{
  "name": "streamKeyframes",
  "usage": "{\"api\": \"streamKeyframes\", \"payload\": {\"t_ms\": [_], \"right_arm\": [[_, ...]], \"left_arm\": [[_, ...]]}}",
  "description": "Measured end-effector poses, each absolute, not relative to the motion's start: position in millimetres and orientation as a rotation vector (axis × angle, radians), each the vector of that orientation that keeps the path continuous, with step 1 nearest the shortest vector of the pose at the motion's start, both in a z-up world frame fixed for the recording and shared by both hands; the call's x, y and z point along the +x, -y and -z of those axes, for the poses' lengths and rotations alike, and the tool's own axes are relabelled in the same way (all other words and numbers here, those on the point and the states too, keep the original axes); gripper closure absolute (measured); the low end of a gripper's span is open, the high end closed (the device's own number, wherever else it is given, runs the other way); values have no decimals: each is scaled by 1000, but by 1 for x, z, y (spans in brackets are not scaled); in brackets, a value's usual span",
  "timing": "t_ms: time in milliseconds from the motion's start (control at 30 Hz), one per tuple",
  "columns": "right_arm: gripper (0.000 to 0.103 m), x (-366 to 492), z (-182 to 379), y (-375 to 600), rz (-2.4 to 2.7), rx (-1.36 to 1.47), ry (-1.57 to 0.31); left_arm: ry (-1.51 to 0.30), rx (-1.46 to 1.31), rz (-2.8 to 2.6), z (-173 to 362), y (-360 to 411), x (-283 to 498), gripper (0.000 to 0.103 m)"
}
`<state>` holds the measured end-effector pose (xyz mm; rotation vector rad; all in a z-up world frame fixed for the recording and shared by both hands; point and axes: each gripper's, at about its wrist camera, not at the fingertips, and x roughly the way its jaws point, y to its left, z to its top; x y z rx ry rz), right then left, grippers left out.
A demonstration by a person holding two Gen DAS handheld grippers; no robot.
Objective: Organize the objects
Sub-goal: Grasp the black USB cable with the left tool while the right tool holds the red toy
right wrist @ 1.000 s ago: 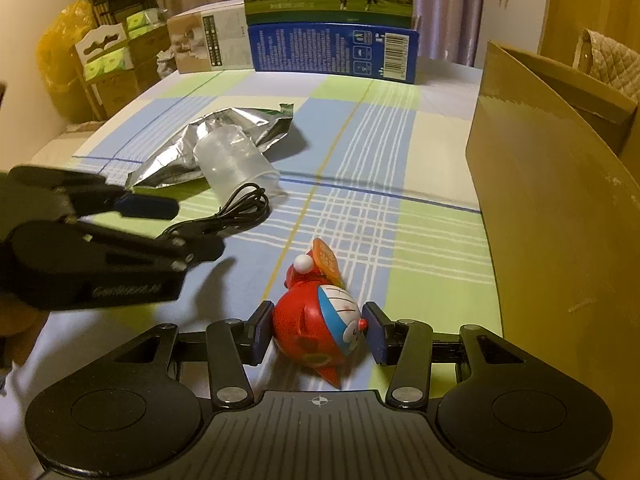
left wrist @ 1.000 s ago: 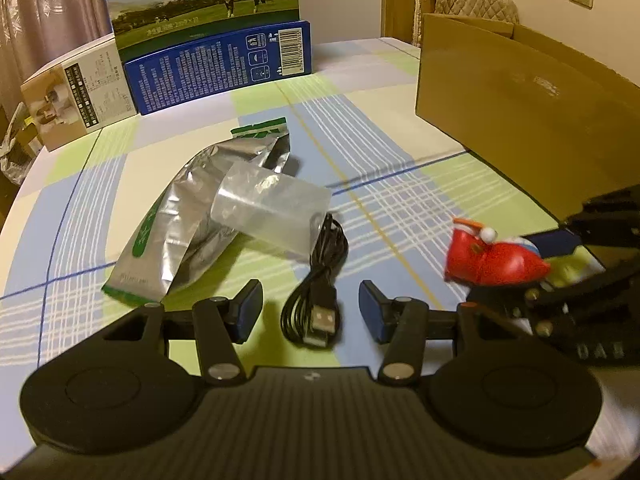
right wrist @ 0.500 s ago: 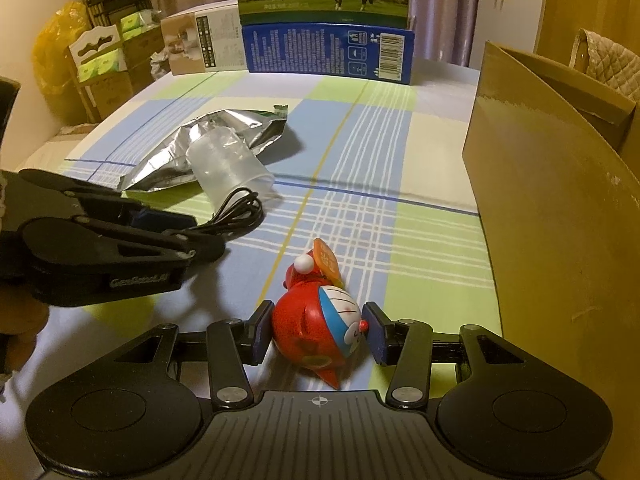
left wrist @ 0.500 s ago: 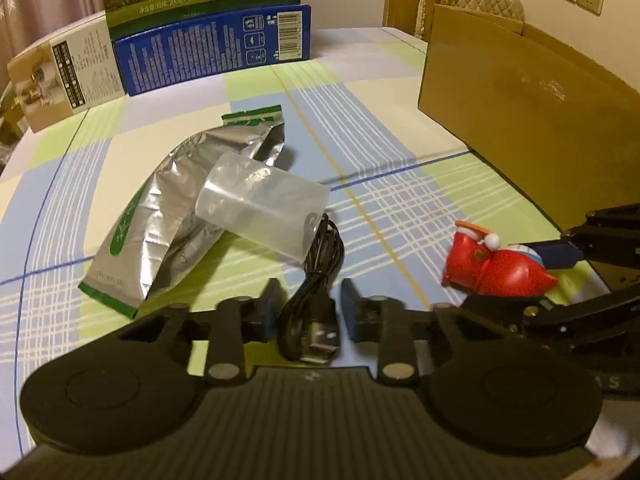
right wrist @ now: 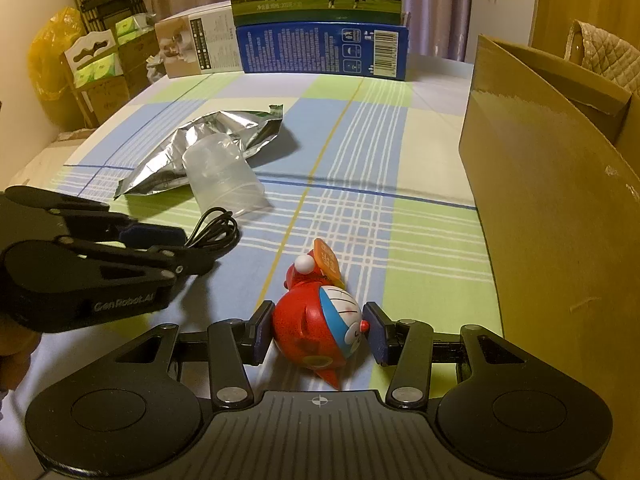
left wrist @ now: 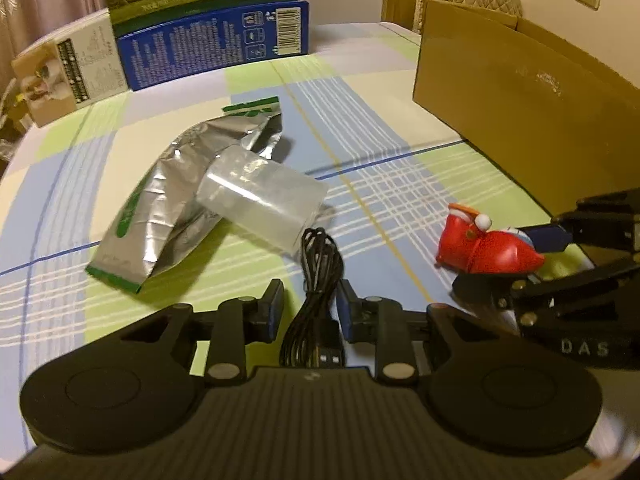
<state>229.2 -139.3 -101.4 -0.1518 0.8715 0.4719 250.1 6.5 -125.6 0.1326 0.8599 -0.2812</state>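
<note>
Plaid-cloth table [right wrist: 360, 152], brown cardboard box [right wrist: 552, 208] at right.
My left gripper [left wrist: 310, 306] pinches coiled black USB cable [left wrist: 320, 276]; my right gripper [right wrist: 318, 330] brackets red toy figure [right wrist: 320, 328], jaws apart.

Milk carton [left wrist: 208, 36]: top cut off by the upper edge in both views; small print unreadable.
Cardboard box [right wrist: 560, 220]: interior hidden behind its near wall; right side cropped.
USB cable [left wrist: 316, 300]: plug end partly hidden behind the left hand-held gripper [left wrist: 310, 310] body.
Foil pouch [left wrist: 172, 204]: partly covered by the clear plastic cup [left wrist: 260, 204].
</note>
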Motion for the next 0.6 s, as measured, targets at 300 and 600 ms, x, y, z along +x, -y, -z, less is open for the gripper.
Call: {"api": "streamKeyframes", "payload": {"t_ms": [300,600], "right_arm": [[58,229,99,140,-470,-140,-862],[59,221,89,141,-479,-150,-830]], "left_arm": [[-878,117,272,124,-5,245,89],[-909,51,206,119,-14,229,92]]}}
